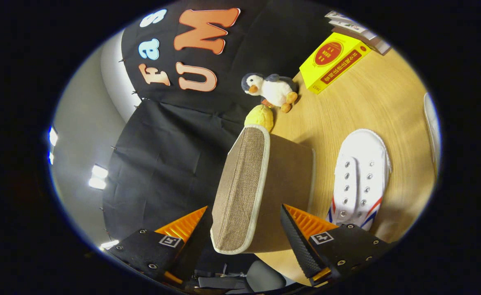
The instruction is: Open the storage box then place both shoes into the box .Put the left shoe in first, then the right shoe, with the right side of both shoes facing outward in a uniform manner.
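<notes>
1. Gripper (246, 229) fingers stood apart, either side of the storage box lid (242, 188), not visibly pressing it.
2. Risk: the raised lid could drop back once unsupported.
3. White shoe (361, 176) lay on the table (371, 106) just beside the box; a swinging lid might clip it.

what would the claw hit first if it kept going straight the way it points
The storage box: its woven, pale-trimmed face sits between the open claw's fingers and just ahead. Depth is unclear, but nothing looks nearer. The white shoe lies off to the side on the table.
</notes>
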### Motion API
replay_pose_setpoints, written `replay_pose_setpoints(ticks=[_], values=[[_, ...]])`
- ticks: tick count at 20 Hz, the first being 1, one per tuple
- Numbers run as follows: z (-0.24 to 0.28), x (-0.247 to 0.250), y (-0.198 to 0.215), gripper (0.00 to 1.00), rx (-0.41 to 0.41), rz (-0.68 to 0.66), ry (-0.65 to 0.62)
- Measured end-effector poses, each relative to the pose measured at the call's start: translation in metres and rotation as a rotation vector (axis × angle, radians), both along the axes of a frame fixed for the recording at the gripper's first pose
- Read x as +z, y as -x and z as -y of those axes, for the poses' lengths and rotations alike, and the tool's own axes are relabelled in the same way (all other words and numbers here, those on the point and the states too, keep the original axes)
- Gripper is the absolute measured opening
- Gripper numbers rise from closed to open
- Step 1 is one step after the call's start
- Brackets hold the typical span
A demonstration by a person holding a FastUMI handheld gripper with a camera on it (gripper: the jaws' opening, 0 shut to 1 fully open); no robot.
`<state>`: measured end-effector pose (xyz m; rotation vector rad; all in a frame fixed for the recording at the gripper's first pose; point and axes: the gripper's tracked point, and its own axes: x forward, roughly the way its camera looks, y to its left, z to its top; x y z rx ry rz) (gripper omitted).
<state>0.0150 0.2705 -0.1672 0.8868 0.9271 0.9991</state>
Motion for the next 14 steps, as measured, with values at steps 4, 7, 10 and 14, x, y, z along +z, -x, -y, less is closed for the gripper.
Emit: replay_pose_setpoints(ticks=[4,7,10,14], values=[[-0.013,-0.006,0.000,0.98,0.041,-0.059,-0.050],[-0.022,0.001,0.004,0.97,0.077,-0.081,-0.098],[-0.028,0.004,0.011,0.96,0.113,-0.098,-0.125],[-0.030,0.009,0.012,0.93,0.119,-0.107,-0.147]])
